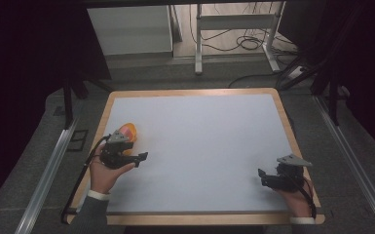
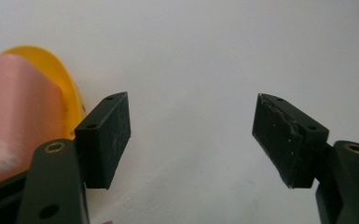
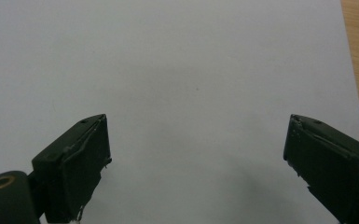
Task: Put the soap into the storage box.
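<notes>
A pale grey mat [image 1: 199, 146] covers a wood-edged table [image 1: 190, 91], with dark floor, rails and a metal stand's legs beyond it at twelve o'clock. Nearly all the mat is bare.

The one thing on it is a small orange-and-pink object [image 1: 127, 131], at about nine o'clock on the mat near the left edge. The left gripper [image 1: 139, 159] sits just beside it, toward six o'clock, jaws spread wide with nothing between them. In the left gripper view the object [image 2: 23, 116] lies outside the left jaw, at about nine o'clock — not in the gap. The right gripper [image 1: 263, 176] rests at about four o'clock, well apart from it, jaws likewise spread and bare.

The risk, as I judge it: closing now would pinch only air, and swinging the jaws toward the object could knock it with the outer face of a jaw and roll or slide it off the near edge of the mat. The rounded shell looks likely to tip.

The object shows a glossy orange-yellow curved rim around a soft-looking, matt pink part — blurred up close, so what it is I cannot tell.
</notes>
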`<state>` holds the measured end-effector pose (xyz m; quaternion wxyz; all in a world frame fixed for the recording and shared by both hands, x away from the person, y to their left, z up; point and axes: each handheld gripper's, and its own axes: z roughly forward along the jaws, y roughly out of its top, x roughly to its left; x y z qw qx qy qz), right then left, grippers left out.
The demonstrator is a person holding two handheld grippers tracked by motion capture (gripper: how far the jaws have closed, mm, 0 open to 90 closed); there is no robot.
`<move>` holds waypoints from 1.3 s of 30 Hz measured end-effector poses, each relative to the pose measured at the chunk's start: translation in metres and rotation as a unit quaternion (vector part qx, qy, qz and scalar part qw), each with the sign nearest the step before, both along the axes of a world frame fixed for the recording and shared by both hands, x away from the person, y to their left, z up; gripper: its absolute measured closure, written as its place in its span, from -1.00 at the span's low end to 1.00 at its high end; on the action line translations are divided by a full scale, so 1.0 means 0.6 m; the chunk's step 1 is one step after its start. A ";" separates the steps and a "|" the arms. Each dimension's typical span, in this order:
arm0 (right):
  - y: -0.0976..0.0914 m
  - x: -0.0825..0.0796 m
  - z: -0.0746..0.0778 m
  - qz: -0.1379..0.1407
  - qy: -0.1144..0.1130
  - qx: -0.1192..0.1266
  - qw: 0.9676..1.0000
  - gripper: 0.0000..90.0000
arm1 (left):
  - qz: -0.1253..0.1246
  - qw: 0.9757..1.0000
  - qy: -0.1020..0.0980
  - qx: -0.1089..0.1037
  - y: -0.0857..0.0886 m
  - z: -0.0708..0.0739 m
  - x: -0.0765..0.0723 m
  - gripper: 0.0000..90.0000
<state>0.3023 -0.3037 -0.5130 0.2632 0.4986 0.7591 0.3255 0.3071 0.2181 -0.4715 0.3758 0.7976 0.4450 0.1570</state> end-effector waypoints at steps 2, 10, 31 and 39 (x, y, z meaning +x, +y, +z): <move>0.001 0.000 0.000 0.001 0.000 -0.001 1.000 -0.85 | -0.002 1.000 0.001 0.000 -0.003 -0.008 -0.008 -0.37; 0.002 0.000 -0.001 0.001 0.000 -0.003 1.000 -0.85 | 0.013 1.000 0.007 -0.005 0.002 -0.045 -0.029 -0.36; 0.004 0.002 -0.003 0.000 0.000 -0.007 1.000 -0.85 | 0.027 0.998 0.031 -0.037 0.028 -0.084 -0.044 -0.40; 0.006 0.000 0.000 0.001 -0.005 -0.009 1.000 -0.85 | 0.029 0.998 0.032 -0.043 0.030 -0.081 -0.046 -0.41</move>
